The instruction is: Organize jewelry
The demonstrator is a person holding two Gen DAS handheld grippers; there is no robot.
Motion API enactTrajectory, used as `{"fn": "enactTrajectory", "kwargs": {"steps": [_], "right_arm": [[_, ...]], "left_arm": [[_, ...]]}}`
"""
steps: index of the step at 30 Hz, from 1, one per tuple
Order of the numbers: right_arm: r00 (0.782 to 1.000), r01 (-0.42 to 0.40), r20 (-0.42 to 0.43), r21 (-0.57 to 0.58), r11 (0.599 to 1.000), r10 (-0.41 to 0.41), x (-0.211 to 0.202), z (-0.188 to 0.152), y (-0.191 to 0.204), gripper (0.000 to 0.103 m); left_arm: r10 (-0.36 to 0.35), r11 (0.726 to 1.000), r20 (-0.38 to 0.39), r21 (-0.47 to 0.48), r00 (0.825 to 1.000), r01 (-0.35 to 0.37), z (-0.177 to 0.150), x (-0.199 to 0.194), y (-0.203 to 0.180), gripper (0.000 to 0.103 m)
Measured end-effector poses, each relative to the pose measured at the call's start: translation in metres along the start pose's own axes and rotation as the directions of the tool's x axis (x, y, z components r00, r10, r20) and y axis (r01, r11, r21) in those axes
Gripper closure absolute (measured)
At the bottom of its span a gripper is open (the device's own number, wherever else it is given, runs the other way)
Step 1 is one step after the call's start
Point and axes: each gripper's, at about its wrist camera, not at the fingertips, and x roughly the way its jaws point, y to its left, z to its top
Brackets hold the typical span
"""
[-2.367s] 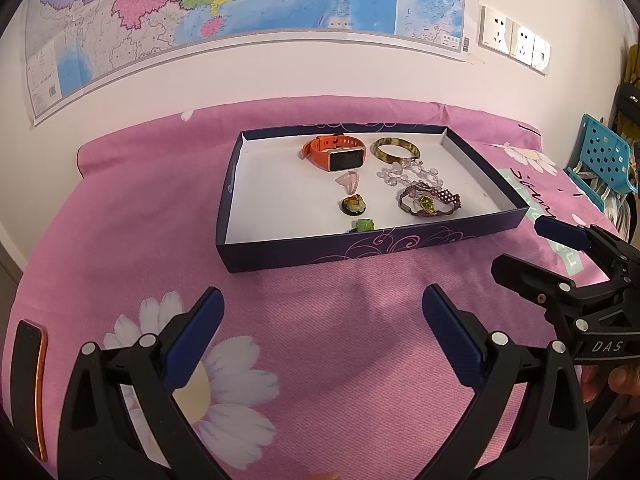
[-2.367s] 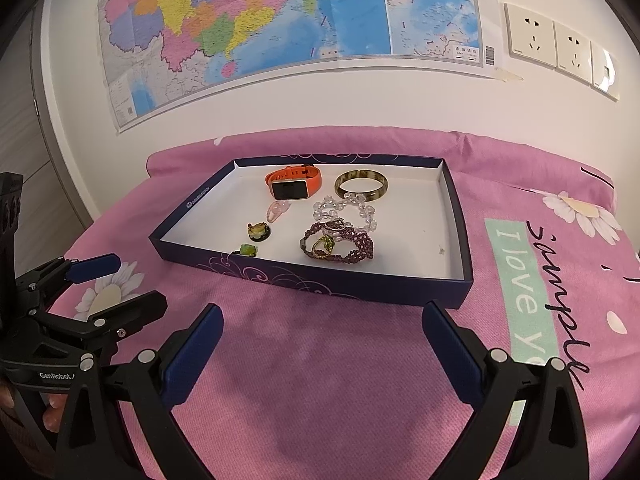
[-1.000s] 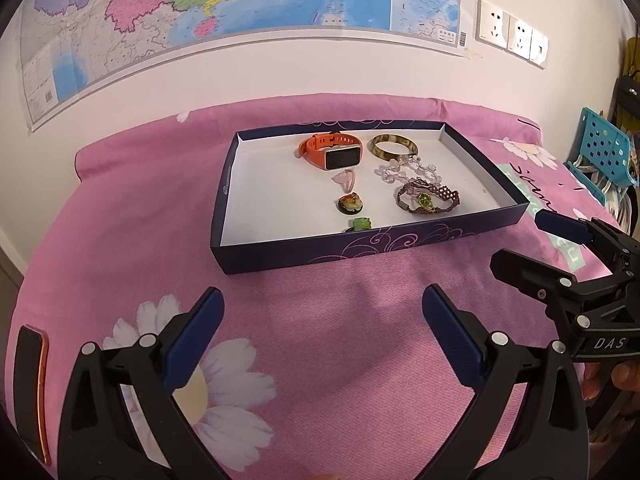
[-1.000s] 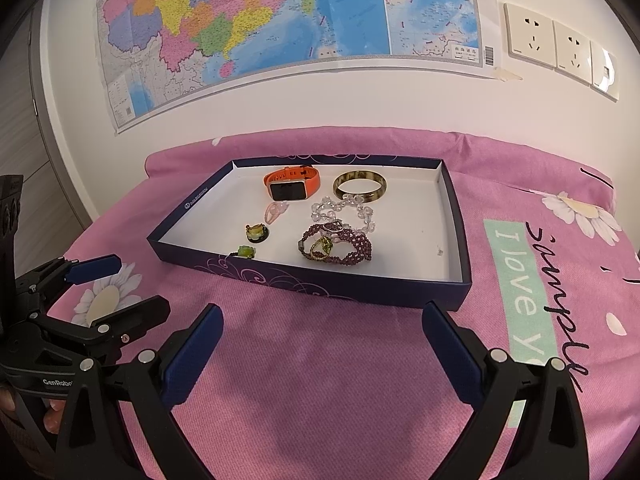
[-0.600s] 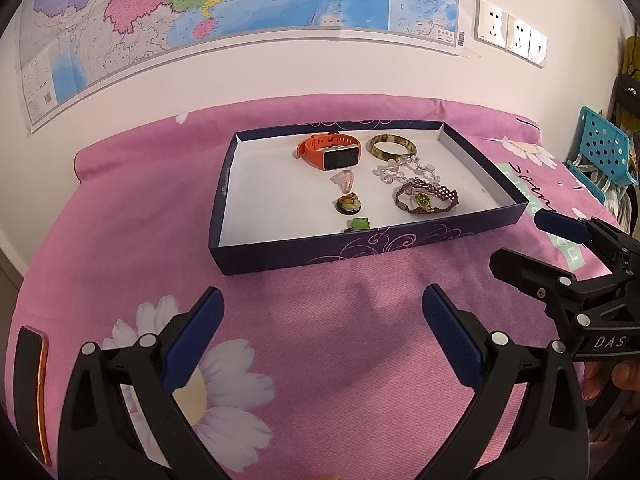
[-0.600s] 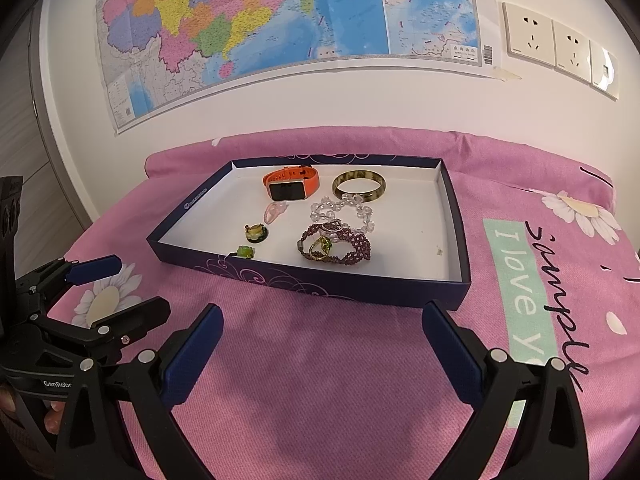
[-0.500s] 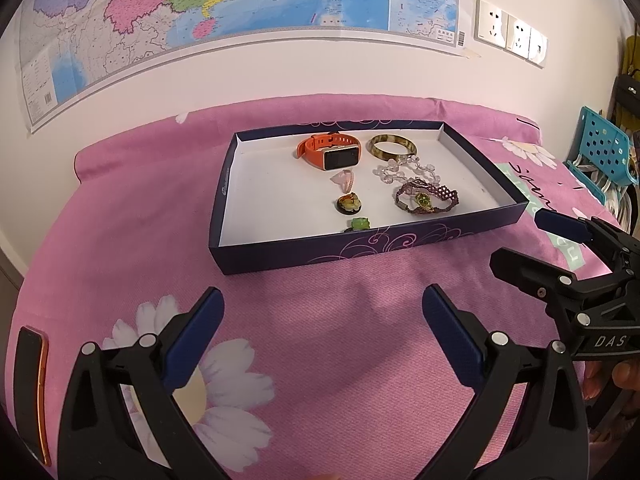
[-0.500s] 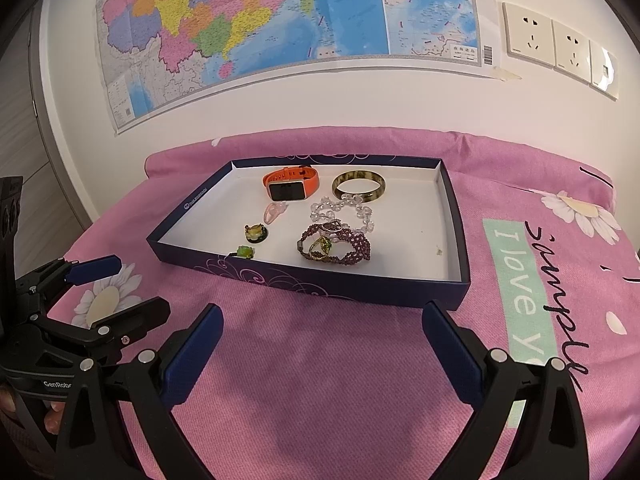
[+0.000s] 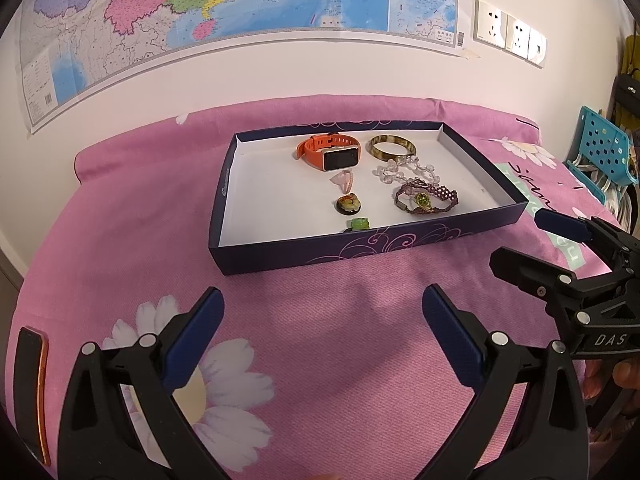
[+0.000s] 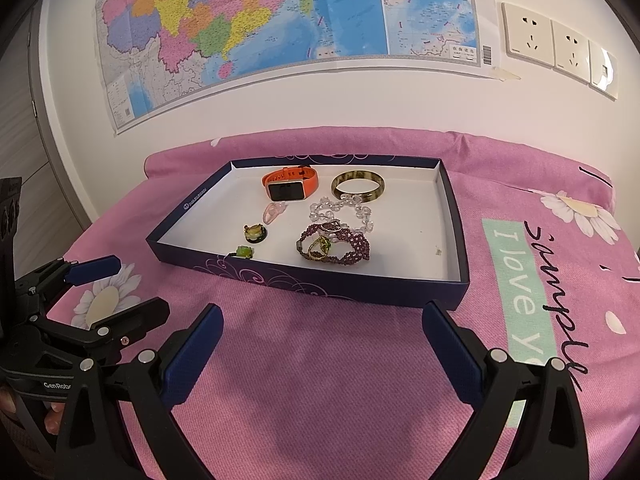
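A shallow dark-blue box (image 9: 400,242) (image 10: 320,284) with a white floor sits on the pink bedspread. Inside lie an orange smartwatch (image 9: 328,152) (image 10: 289,184), a brown-green bangle (image 9: 392,147) (image 10: 358,187), a clear bead bracelet (image 9: 404,170) (image 10: 340,210), a purple beaded bracelet (image 9: 426,198) (image 10: 334,246), a pink charm (image 9: 343,180) (image 10: 275,212) and two small green rings (image 9: 349,203) (image 10: 244,251). My left gripper (image 9: 322,326) (image 10: 116,288) is open in front of the box. My right gripper (image 10: 322,336) (image 9: 528,244) is open too, empty, at the box's near right.
A wall with a large map (image 10: 280,20) and sockets (image 10: 560,48) rises behind the bed. A teal perforated chair (image 9: 604,152) stands at the right. An orange-edged black strip (image 9: 30,388) shows at the left view's lower left. Bedspread (image 10: 320,380) lies bare before the box.
The left view has drifted slightly, so the box sits a little further left in it. Both grippers stay open, and the jewelry has not moved.
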Motion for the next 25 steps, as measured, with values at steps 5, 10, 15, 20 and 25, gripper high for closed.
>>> {"fn": "enactTrajectory", "kwargs": {"steps": [5, 10, 15, 20, 25], "right_arm": [[1.000, 0.001, -0.001, 0.000, 1.000, -0.001, 0.000, 0.000, -0.001, 0.007], [1.000, 0.000, 0.000, 0.002, 1.000, 0.000, 0.000, 0.000, -0.001, 0.007], [1.000, 0.000, 0.002, -0.003, 1.000, 0.000, 0.000, 0.000, -0.001, 0.007], [0.999, 0.045, -0.027, -0.032, 0.998, -0.046, 0.001, -0.001, -0.009, 0.007], [0.979, 0.175, -0.104, -0.027, 0.984, -0.177, 0.005, 0.000, -0.064, 0.007]], "left_arm": [[-0.001, 1.000, 0.000, -0.001, 1.000, 0.001, 0.000, 0.000, 0.000, 0.005], [-0.003, 1.000, -0.002, -0.006, 1.000, 0.003, 0.000, 0.000, 0.000, 0.005], [0.004, 1.000, 0.025, 0.015, 1.000, -0.005, -0.001, -0.001, -0.002, 0.006], [-0.010, 1.000, -0.011, 0.000, 1.000, 0.010, -0.001, 0.004, 0.001, 0.006], [-0.016, 0.999, -0.039, -0.046, 0.999, 0.015, 0.000, 0.009, 0.023, 0.006]]}}
